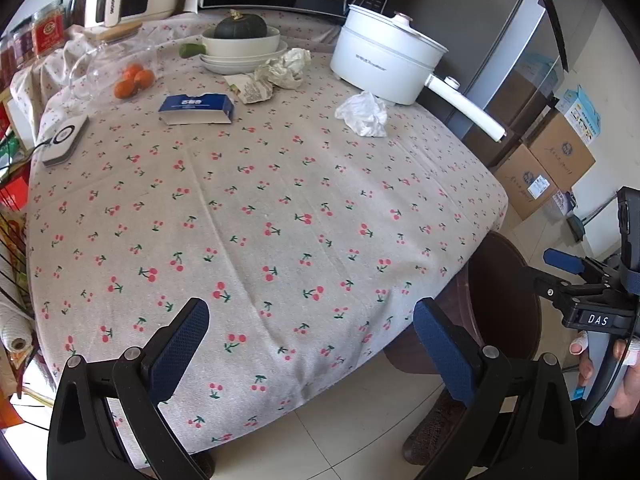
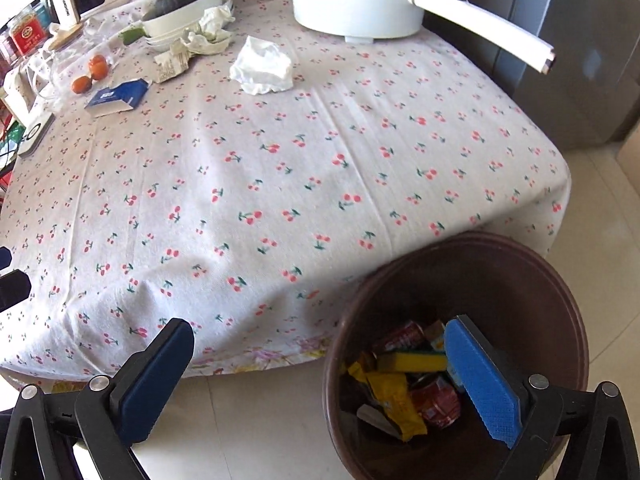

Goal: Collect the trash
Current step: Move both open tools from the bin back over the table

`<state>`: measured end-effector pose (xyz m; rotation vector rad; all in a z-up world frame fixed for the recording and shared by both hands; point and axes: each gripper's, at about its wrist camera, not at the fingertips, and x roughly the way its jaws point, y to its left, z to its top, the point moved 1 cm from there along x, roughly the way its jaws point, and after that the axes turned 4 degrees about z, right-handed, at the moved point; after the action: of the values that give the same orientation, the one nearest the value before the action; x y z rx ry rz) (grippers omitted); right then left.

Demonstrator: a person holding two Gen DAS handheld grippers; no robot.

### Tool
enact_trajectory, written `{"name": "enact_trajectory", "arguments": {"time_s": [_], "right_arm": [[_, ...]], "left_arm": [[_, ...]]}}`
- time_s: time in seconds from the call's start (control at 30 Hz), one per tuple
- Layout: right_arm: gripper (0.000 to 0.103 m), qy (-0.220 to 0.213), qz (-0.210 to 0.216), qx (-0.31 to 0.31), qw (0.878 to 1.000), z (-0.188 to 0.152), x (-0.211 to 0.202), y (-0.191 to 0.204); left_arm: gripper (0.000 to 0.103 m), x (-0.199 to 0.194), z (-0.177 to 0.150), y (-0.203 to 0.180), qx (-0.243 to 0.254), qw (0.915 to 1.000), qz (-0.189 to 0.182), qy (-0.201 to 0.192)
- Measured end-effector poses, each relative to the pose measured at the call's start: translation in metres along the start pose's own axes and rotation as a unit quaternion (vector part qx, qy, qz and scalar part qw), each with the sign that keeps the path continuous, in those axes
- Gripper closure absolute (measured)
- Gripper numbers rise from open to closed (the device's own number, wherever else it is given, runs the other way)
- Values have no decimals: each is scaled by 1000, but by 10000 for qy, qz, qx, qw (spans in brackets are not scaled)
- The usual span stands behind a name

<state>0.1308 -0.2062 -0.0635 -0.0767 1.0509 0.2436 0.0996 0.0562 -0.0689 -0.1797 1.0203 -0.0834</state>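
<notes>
My right tool (image 2: pixel 316 380) is spread wide with nothing between its pads, one finger over the brown bin (image 2: pixel 560 300) that stands on the floor at the bench (image 2: pixel 280 168) corner. Cans and yellow wrappers (image 2: pixel 400 392) lie inside the bin. My left tool (image 1: pixel 312 356) is spread too, empty, farther from the bin. Across the bench from the bin, a crumpled white tissue (image 2: pixel 262 68) sits just before the white pot (image 2: pixel 356 0), with a blue box (image 2: pixel 118 98) and crumpled paper (image 2: pixel 204 36) beyond.
</notes>
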Motion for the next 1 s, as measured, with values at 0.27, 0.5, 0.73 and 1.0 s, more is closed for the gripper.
{"name": "enact_trajectory", "arguments": {"time_s": [0.27,0.5,0.73,1.0], "right_arm": [[0,-326,-150,-92,9993,33,11,26],[0,-262,-108,-55,9996,76,45,28],[0,-407,-15,2,9992,134,99,25],[0,-432,-125,-304,9985,181,164,26]], "left_arm": [[0,2,11,44,-209,9987,464,23],[0,22,41,75,-270,9965,788,15],[0,63,76,78,110,9942,1052,-185],[0,113,133,92,-79,9952,926,-313]]}}
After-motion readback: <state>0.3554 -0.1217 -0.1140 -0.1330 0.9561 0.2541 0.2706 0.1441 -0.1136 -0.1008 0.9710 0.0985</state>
